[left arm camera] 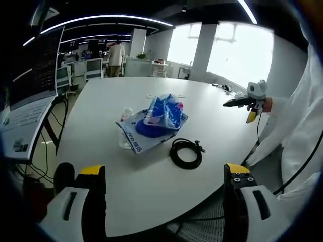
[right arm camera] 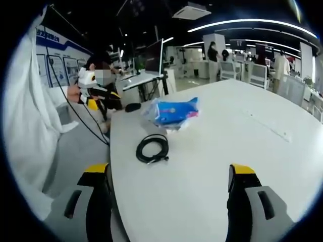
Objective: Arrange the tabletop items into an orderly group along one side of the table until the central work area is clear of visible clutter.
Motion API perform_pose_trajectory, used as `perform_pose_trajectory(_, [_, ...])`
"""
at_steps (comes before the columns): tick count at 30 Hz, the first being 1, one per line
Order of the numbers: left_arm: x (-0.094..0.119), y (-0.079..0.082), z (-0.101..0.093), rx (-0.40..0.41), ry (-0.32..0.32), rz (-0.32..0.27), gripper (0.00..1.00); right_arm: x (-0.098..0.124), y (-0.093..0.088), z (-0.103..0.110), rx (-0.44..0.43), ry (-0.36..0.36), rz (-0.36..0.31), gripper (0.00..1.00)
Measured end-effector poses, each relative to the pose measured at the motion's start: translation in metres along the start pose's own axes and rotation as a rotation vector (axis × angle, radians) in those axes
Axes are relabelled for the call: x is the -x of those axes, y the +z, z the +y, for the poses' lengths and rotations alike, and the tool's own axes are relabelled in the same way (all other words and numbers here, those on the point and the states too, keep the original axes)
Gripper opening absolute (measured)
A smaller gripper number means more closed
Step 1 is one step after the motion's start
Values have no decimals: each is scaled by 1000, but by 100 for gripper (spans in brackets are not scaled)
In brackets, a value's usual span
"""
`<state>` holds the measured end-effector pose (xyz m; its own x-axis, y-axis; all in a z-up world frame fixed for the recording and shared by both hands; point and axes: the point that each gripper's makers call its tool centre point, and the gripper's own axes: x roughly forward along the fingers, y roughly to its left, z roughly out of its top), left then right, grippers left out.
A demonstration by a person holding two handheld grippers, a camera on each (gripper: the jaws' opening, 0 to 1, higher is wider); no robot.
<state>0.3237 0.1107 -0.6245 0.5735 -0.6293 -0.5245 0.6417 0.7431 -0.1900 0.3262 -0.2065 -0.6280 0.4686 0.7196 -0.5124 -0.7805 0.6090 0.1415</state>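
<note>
An open-plan office with strip ceiling lights, bright windows and rows of desks surrounded a large white table (left arm camera: 151, 171), where a person in a white coat (left arm camera: 303, 131) worked with two hand-held grippers.

In the left gripper view, the left gripper (left arm camera: 164, 176) hung at the table's near edge, its yellow-tipped jaws spread wide apart and holding nothing. Just beyond them a coiled black cable (left arm camera: 185, 153) lay flat on the tabletop. Farther in, near the table's middle, a blue-and-white plastic bag (left arm camera: 156, 121) sat crumpled, with a clear plastic bottle (left arm camera: 125, 132) beside it. At the far right, the right gripper (left arm camera: 241, 102) was held above the table's edge in the person's hand, its jaws close together as seen from there.

In the right gripper view, the right gripper (right arm camera: 169, 174) likewise stood over the tabletop (right arm camera: 227, 146) with jaws wide open and empty. The cable (right arm camera: 152, 148) lay ahead of them, apart from both jaws, and the blue bag (right arm camera: 174, 112) rested beyond it toward the table's edge. The left gripper (right arm camera: 93, 93) appeared at upper left, off the table. Other people stood among the distant desks.
</note>
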Motion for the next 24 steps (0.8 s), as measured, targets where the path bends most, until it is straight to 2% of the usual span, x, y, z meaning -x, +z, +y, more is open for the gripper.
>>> perform_pose_trajectory(11, [3, 7, 2, -12, 7, -9, 100, 1, 10, -6, 21, -6, -7, 96])
perform_pose_trajectory(24, [4, 24, 1, -41, 8, -18, 100, -1, 28, -16, 47, -14, -25, 95])
